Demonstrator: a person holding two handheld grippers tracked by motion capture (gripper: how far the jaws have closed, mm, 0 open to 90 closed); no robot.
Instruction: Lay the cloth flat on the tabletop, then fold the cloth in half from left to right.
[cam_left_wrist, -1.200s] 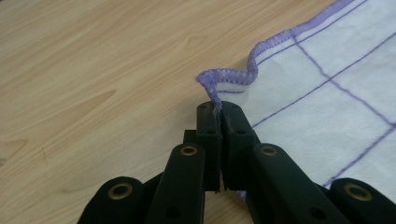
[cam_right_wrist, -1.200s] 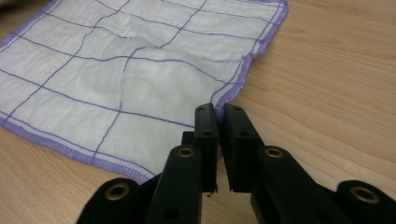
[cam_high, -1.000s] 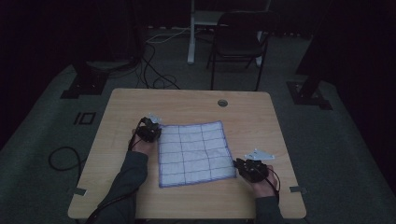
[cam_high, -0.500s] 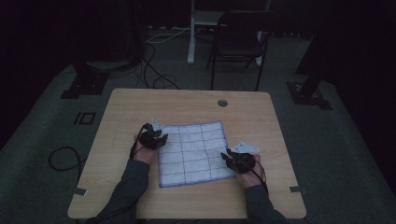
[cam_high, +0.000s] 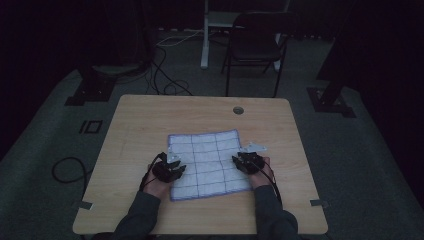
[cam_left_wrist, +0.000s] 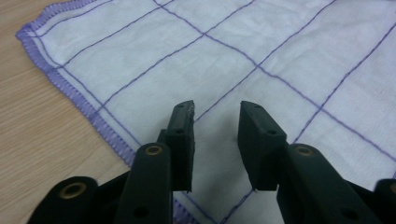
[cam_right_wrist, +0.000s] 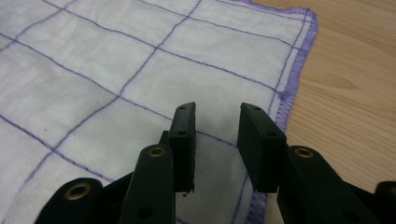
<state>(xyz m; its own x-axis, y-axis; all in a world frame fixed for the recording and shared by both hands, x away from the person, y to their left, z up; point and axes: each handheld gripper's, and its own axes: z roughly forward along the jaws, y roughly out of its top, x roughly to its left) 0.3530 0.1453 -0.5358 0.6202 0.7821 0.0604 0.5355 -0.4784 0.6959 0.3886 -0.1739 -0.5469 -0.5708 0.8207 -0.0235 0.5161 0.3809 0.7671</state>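
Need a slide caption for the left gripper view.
Open left tongs poised over a white, purple-gridded cloth near its hemmed edge.

I'm working in what looks like a dim lab or studio: 1 bare wooden table (cam_high: 200, 115) on grey carpet (cam_high: 360, 165), cables (cam_high: 165, 75) trailing across it, black stand feet (cam_high: 90, 90) at the sides, a folding chair (cam_high: 255, 45) behind.

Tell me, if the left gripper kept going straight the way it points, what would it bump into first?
Most likely the white checked cloth: the left gripper, jaws apart with nothing between them, aims down onto it just inside its purple edge.
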